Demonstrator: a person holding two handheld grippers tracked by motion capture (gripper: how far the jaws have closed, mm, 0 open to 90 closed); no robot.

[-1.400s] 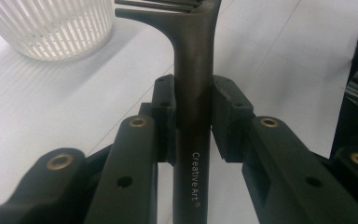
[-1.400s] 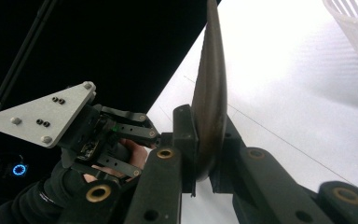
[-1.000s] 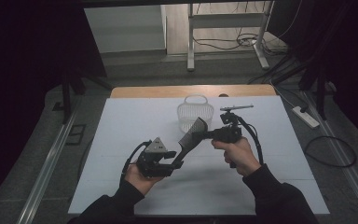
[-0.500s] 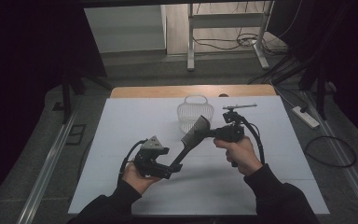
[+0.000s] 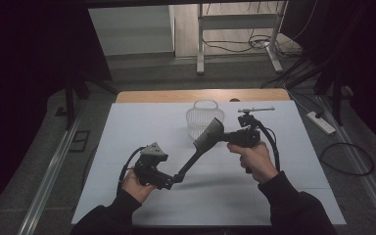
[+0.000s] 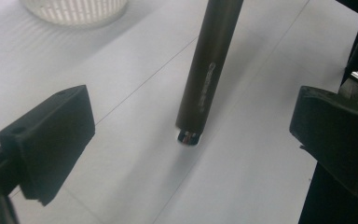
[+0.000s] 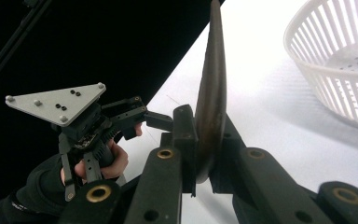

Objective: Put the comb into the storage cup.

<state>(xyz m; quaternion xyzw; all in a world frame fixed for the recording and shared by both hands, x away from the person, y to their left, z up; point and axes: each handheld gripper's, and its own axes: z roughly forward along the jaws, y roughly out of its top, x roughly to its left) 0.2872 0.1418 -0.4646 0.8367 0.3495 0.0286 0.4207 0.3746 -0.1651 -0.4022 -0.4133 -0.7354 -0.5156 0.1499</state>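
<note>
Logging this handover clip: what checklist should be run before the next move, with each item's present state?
1. Right gripper clamped on the brush head: ok.
2. Left gripper released: ok, its jaws have just been opening and stand apart from the handle end between them.
3. Handle end off the table: ok, its shadow falls separately on the sheet.
4. Basket upright and unobstructed: ok.
5. Brush head close to the basket: ok in the high view.
6. Basket holds nothing: cannot tell fully; the visible part looks bare.
</note>
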